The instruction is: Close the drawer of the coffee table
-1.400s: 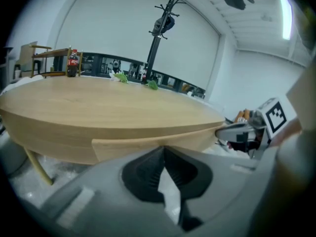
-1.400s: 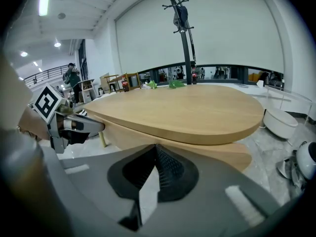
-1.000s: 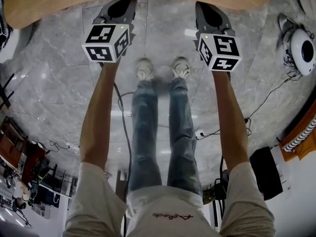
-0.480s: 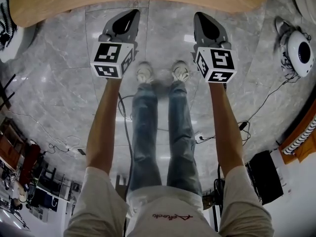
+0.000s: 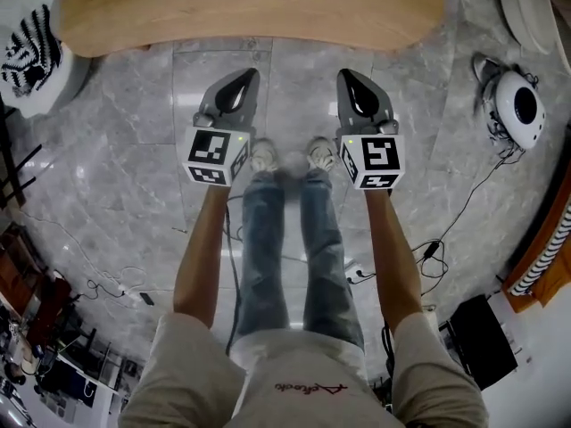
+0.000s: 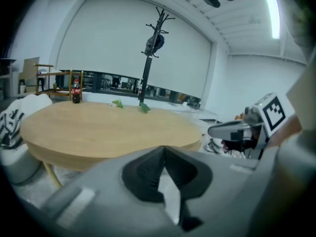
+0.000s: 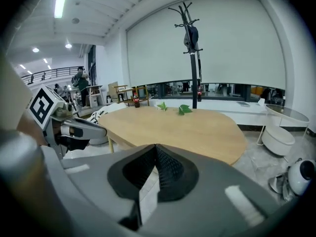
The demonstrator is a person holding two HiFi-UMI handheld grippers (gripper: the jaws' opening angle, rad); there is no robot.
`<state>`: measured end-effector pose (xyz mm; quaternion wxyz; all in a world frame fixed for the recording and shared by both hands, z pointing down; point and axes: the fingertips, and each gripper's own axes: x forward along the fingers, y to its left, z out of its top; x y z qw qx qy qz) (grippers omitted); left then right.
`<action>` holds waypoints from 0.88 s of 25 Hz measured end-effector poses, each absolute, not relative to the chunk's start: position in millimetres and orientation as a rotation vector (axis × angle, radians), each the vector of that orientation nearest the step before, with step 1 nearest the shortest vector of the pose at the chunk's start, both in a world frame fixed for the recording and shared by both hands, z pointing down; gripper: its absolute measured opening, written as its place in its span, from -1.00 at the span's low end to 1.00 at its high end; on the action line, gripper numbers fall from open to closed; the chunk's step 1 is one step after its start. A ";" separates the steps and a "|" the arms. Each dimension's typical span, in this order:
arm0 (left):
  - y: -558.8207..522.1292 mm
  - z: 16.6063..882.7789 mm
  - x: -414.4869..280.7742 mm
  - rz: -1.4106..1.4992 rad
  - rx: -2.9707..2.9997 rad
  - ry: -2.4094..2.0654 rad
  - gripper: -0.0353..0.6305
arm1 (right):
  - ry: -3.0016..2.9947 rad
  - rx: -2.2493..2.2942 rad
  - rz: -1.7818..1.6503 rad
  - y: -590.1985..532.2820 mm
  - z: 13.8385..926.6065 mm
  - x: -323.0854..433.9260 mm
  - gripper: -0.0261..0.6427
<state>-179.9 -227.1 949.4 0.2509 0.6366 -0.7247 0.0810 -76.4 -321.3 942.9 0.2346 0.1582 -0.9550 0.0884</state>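
The coffee table (image 5: pixel 250 7) has a light wooden oval top and fills the upper part of the head view; no drawer shows in any view. My left gripper (image 5: pixel 244 73) and right gripper (image 5: pixel 347 73) hang side by side over the grey marble floor, short of the table's near edge and apart from it. Both are shut with nothing between the jaws. The left gripper view looks past the closed left gripper (image 6: pixel 164 148) to the table (image 6: pixel 108 127). The right gripper view does the same, with the right gripper (image 7: pixel 155 146) in front of the table (image 7: pixel 187 127).
A white pouf with a striped cloth (image 5: pixel 31 52) stands at the table's left. A round white device (image 5: pixel 520 105) and cables (image 5: pixel 464 203) lie on the floor to the right. A cola bottle (image 6: pixel 76 91) and green leaves (image 6: pixel 143 107) are on the table's far side.
Both grippers have drawn back from the table's edge toward the person's feet. More of the tabletop now shows in the head view.
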 end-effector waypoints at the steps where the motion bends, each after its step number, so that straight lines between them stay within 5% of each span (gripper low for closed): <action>1: -225.2 933.8 -178.2 0.218 1.736 -1.979 -0.89 | -2.631 0.440 0.241 -319.8 926.7 -75.5 -0.91; 22: -182.1 619.3 -160.0 0.169 1.849 -2.091 -0.89 | -2.773 0.541 0.192 -285.1 611.1 -54.5 -0.91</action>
